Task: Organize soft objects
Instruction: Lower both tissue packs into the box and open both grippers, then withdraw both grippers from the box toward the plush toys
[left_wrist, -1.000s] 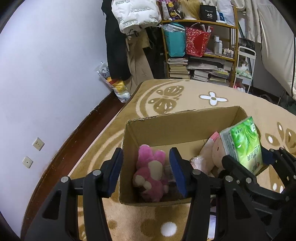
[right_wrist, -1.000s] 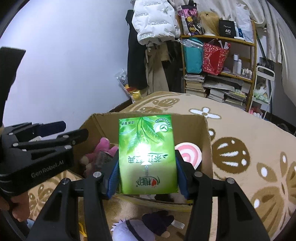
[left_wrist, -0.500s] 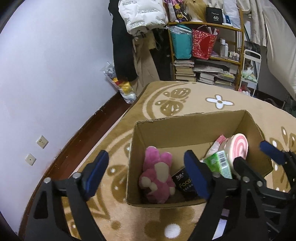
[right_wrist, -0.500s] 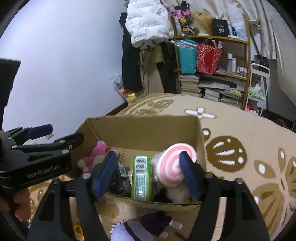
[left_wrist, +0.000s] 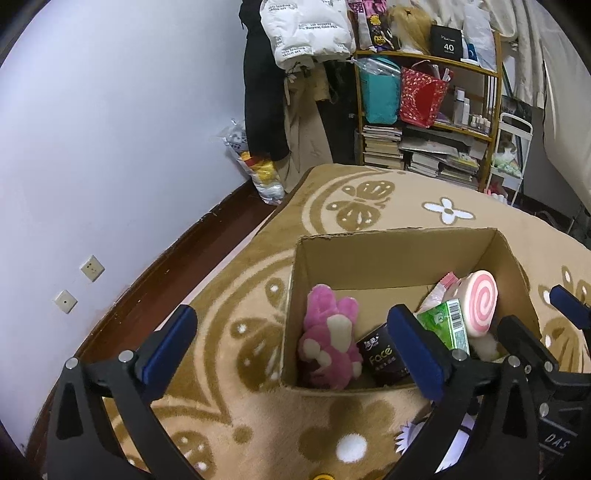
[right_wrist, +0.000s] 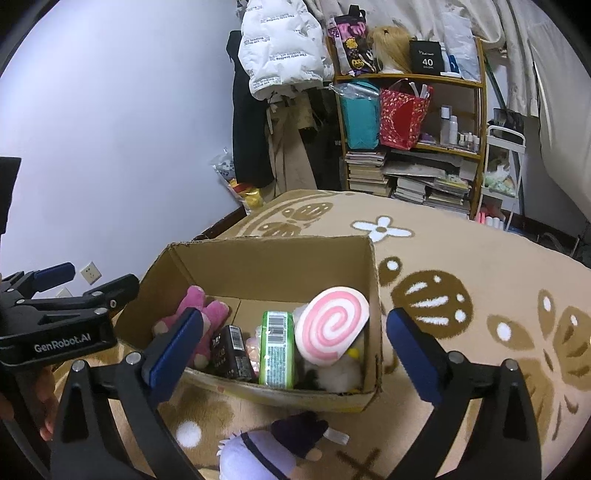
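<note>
- The right gripper (right_wrist: 291, 339) hangs with its blue-padded jaws spread wide and nothing between them; just below it on the carpet (right_wrist: 480, 266) lies a purple-and-white plush (right_wrist: 273, 446) with a dark cap, outside the box.
- The left gripper (left_wrist: 295, 343) is likewise wide apart and empty, its right finger (left_wrist: 417, 354) overlapping the near rim of the cardboard box (left_wrist: 391, 254).
- Ahead of both grippers, inside the box, stand side by side: a fuzzy pink plush (left_wrist: 328, 339) with cream patches at the left end, a black tissue pack (right_wrist: 231, 350) marked "Face", a glossy green tissue pack (right_wrist: 276, 352) set on edge with its barcode up, and a round pink-and-white swirl cushion (right_wrist: 330, 330) leaning at the right end.
- A white fluffy toy (right_wrist: 341, 373) sits beneath the swirl cushion.
- Far beyond the box, a wooden shelf (right_wrist: 410, 77) holds bags and stacked books against the wall.
</note>
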